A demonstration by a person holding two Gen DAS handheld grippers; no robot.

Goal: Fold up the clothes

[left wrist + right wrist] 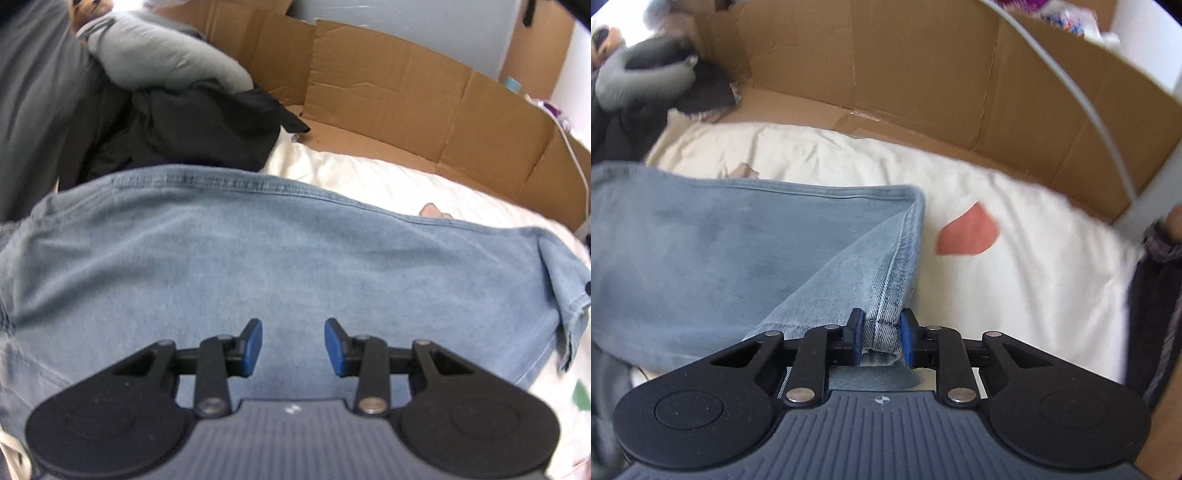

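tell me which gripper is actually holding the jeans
The right gripper: its blue pads clamp the hem of the jeans. The left gripper hovers open above the denim.

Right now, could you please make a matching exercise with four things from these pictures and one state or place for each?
Things:
1. left gripper
2. right gripper
3. black garment
4. cardboard wall

States or places:
a. stands behind the white bedding
b. shut on the hem of the jeans
c. open above the denim
d. piled beside a grey garment

Pairs: 1-c, 2-b, 3-d, 4-a
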